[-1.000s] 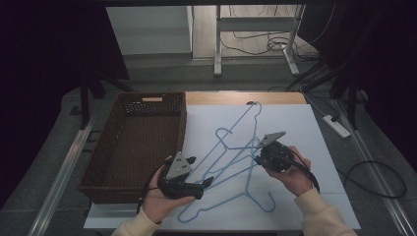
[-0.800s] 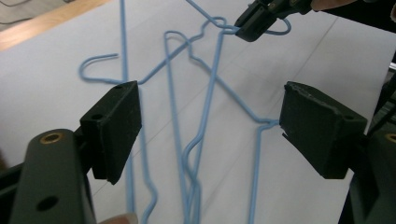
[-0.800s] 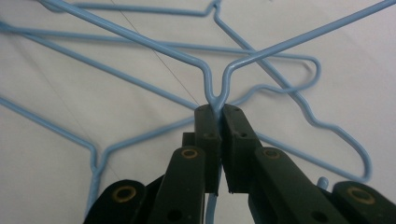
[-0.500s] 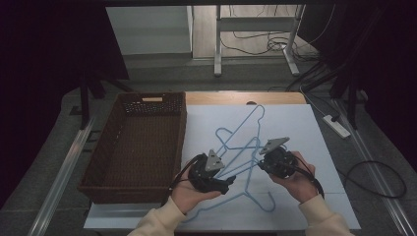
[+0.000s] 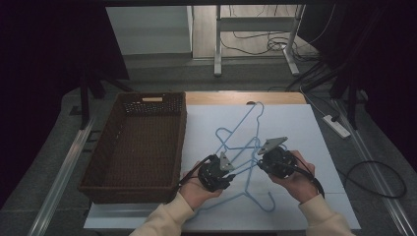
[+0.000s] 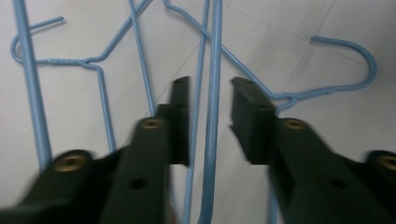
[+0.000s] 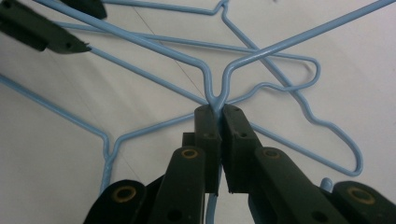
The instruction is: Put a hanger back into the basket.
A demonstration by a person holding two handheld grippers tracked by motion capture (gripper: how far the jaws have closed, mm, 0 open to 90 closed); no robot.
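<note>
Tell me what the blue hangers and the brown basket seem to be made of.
The hangers look like thin metal wire with a glossy light-blue coating: slender rods, a twisted neck, soft highlights. The basket appears woven, wicker or a plastic imitation: dark brown, matte, with a fine lattice texture on its walls.

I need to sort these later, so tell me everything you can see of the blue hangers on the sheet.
The blue hangers are thin wire, seemingly coated in pale blue, with twisted necks and curved hooks. Several lie tangled and overlapping on the white sheet, right of the brown basket; the exact count is hard to tell. The right gripper is shut on one hanger's neck bend. The left gripper is open, a wire running between its jaws untouched.
</note>
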